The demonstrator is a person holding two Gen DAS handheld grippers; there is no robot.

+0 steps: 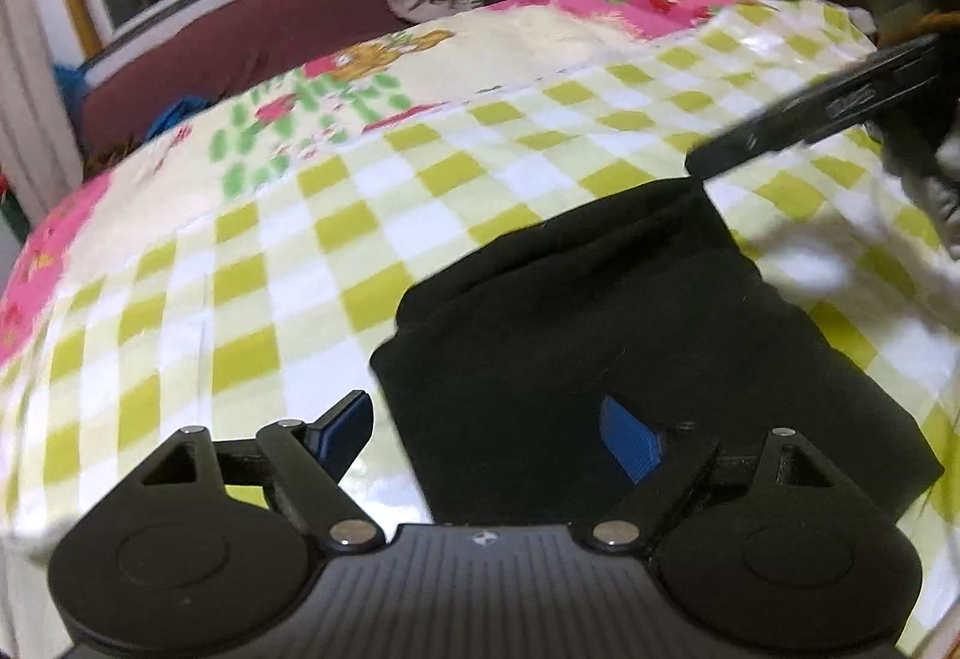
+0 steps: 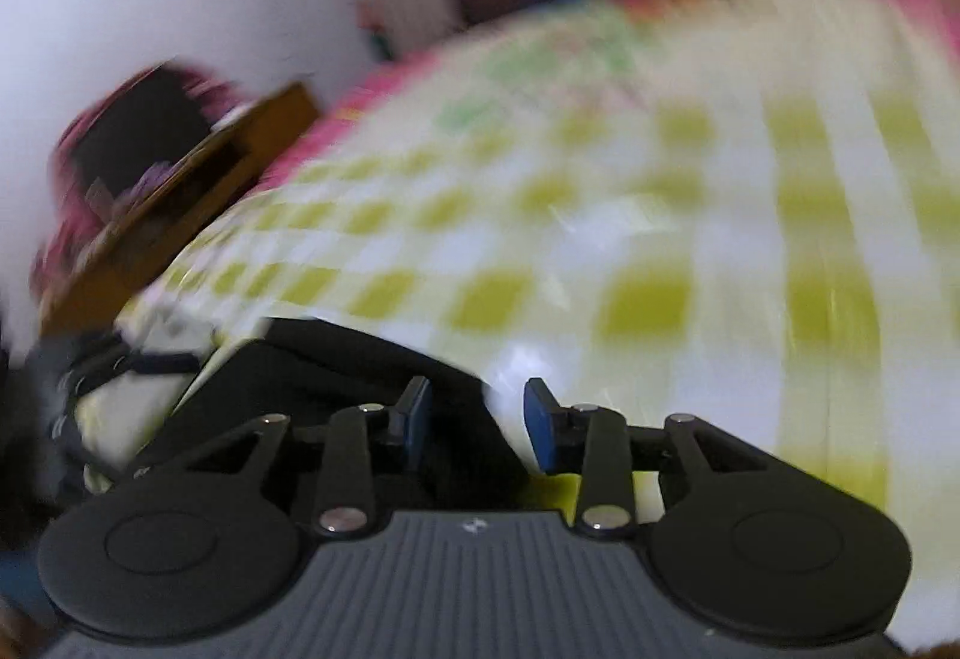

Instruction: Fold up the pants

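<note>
While pants (image 1: 630,323) lie as a compact black fold on bed (image 1: 252,287) | left gripper (image 1: 486,437) jaws apart, empty | right gripper (image 2: 477,422) at 2 o'clock, jaws apart | folding looks nearly done.

Matte black left gripper (image 1: 486,434) and right gripper (image 2: 477,422): ribbed grey housing with a small white emblem, round black pivot discs, silver rivets on triangular-cutout link arms, blue ridged finger pads (image 1: 630,443).
</note>
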